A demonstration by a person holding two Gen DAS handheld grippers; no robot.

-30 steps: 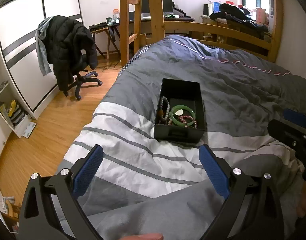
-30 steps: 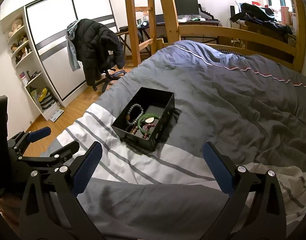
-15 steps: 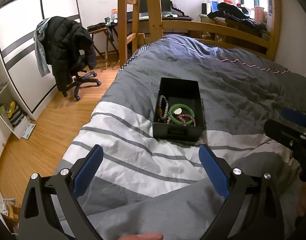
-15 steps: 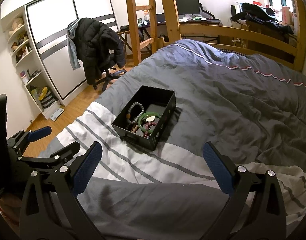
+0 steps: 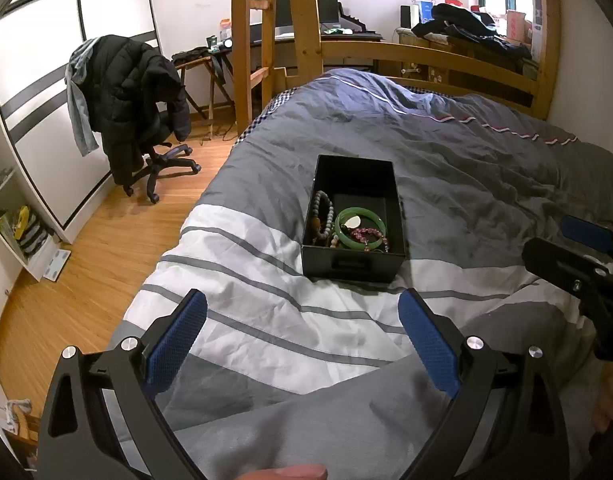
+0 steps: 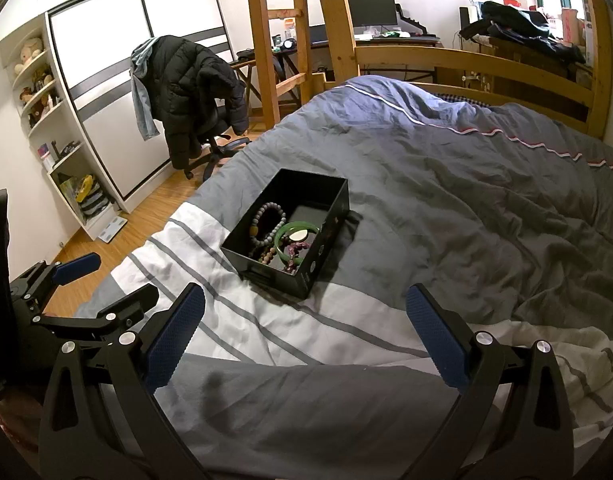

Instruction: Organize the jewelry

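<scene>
Box (image 5: 353,232) nearer now, ahead of spread left gripper (image 5: 302,344) fingers (image 5: 176,344).

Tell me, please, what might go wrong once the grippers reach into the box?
The bangle, pink beads and grey beads lie bunched together, so lifting one may drag another out. The box sits on a soft, wrinkled duvet and may tip if a finger presses its wall.

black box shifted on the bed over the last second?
No. The black box keeps its front edge at the duvet's white-grey stripe boundary; small image shifts come from camera motion.
</scene>
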